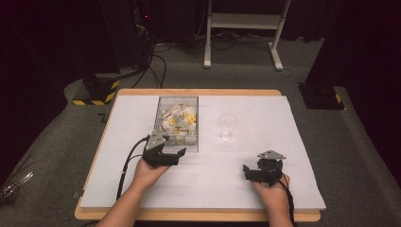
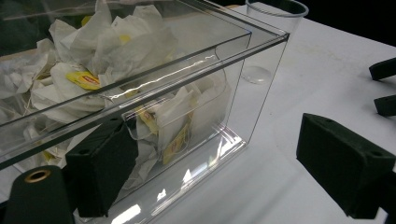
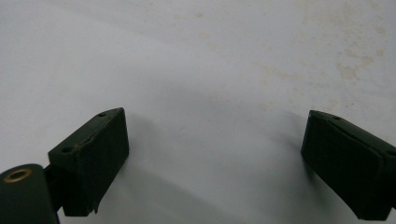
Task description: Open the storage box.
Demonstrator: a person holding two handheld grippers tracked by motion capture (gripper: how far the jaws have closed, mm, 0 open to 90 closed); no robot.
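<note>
Left tongs (image 1: pixel 181 152) sit at the near right corner of the clear box (image 1: pixel 177 124), jaws spread wide, nothing clamped. In the left gripper view one pad (image 2: pixel 100 172) is right against the box's near wall, whether it touches I cannot tell; the other pad sits well clear over bare counter, at 3 o'clock from the box corner. The box is at about 11 o'clock from counter centre, packed with crumpled white tea bags (image 2: pixel 116 44) with yellow tags. A clear plastic cup (image 1: pixel 227 126) stands upright at 3 o'clock of the box, apart from it; in the left gripper view its rim (image 2: pixel 276 8) shows behind the box's far corner.

Right tongs (image 1: pixel 245 171) are at 5 o'clock on the counter (image 1: pixel 265 189), well apart from cup and box, pointing toward 9 o'clock. Jaws released, wide apart, just white stained counter surface between them in the right gripper view. A hand holds each gripper from the near edge.
</note>
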